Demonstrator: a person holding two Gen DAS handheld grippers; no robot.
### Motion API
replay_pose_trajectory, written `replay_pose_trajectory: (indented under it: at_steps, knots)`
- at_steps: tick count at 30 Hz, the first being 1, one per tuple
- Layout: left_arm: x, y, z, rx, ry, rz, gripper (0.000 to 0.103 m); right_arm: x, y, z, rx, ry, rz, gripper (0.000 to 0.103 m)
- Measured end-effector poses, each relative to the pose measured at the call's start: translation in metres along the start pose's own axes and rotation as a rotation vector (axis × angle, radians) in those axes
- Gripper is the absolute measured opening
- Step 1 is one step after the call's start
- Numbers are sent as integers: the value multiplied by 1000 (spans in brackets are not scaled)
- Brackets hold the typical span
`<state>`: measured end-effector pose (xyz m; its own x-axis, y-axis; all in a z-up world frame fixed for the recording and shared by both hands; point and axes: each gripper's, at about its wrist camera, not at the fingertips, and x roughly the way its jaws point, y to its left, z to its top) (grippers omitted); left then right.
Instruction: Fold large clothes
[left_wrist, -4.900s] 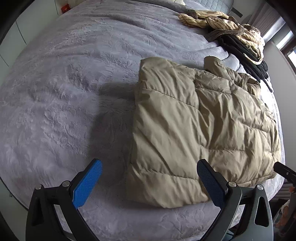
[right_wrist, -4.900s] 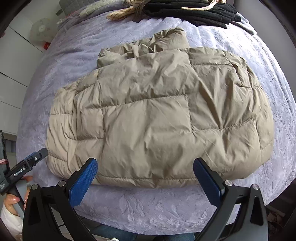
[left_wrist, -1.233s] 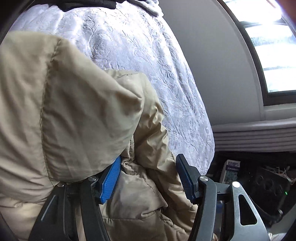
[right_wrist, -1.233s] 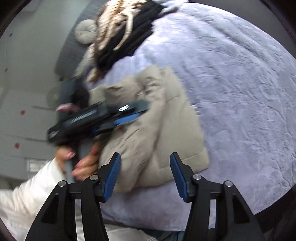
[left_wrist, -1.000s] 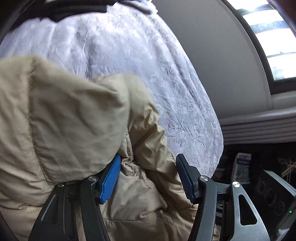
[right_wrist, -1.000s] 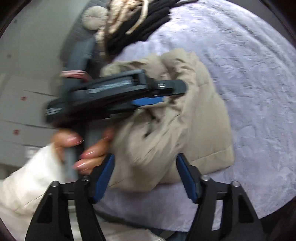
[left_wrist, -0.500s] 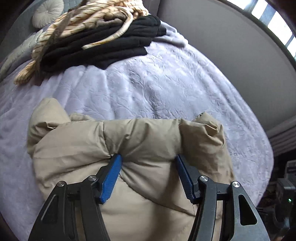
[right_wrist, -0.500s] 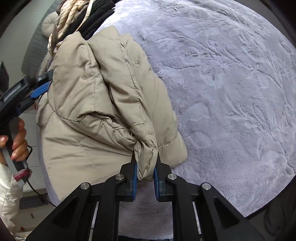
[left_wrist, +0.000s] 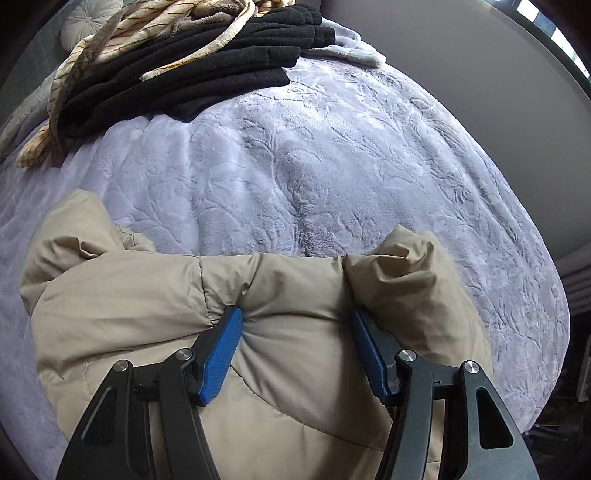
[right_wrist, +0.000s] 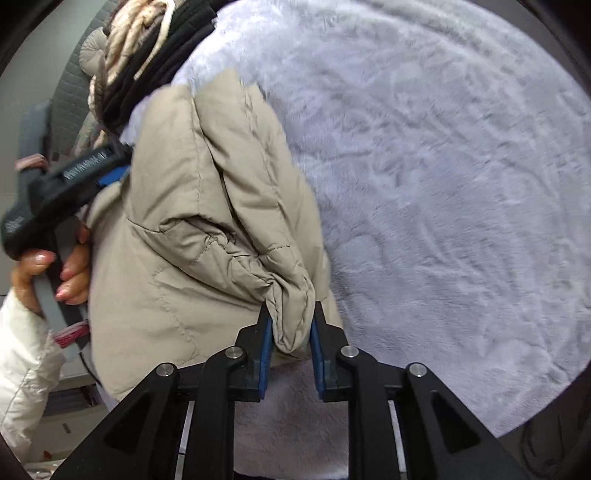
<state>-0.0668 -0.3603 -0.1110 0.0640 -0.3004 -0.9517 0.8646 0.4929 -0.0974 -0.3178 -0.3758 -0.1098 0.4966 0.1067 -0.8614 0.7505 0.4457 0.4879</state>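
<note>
Gripping the puffy beige quilted jacket over the lilac bedspread's near edge: left gripper clamps a thick fold; right gripper, jaws just easing apart, pinches a thin bunch alongside.

left gripper: jaws half spread, pads pressed into fabric
right gripper: jaws narrow, just been opening, fabric between
left hand: wrapped round its handle

Two close downward wrist views, sharing beige jacket and bedspread.

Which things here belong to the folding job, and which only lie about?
Belonging to the job:
- beige puffer jacket
- left gripper
- right gripper

Just lying about:
- black garments
- cream striped garment
- round cushion
</note>
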Motion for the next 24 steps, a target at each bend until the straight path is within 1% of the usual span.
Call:
replay_pose_trajectory:
  at_steps: [2, 4, 6, 8, 11, 12, 13, 14, 16, 20, 24]
  knots:
    - [0, 0, 0, 1, 0, 3, 61, -18, 1, 5, -1, -48, 32, 22]
    - [0, -1, 0, 4, 0, 8, 62, -32, 7, 12, -18, -82, 86, 22]
    - [1, -1, 1, 5, 2, 14, 62, -38, 22, 22, -55, -92, 153, 22]
    - [0, -2, 2, 4, 6, 20, 62, -34, 41, 31, -109, -87, 170, 22]
    - [-3, -2, 2, -2, 7, 41, 63, -8, 73, 36, -167, -44, 150, 22]
    - [-6, -2, 2, -7, 6, 50, 63, 1, 76, 39, -175, -23, 138, 22]
    - [-11, -1, 2, -16, 3, 57, 64, 14, 80, 40, -188, 4, 107, 21]
    - [-17, 0, 2, -27, -3, 58, 64, 23, 79, 38, -200, 20, 77, 17]
    - [-30, 3, 0, -49, -12, 47, 64, 39, 81, 36, -221, 59, 36, 14]
    - [-64, 13, -11, -81, -48, 39, 64, 51, 83, 37, -263, 76, -8, 12]
    - [-100, 34, -34, -133, -79, 35, 64, 57, 81, 41, -265, 88, -9, 11]
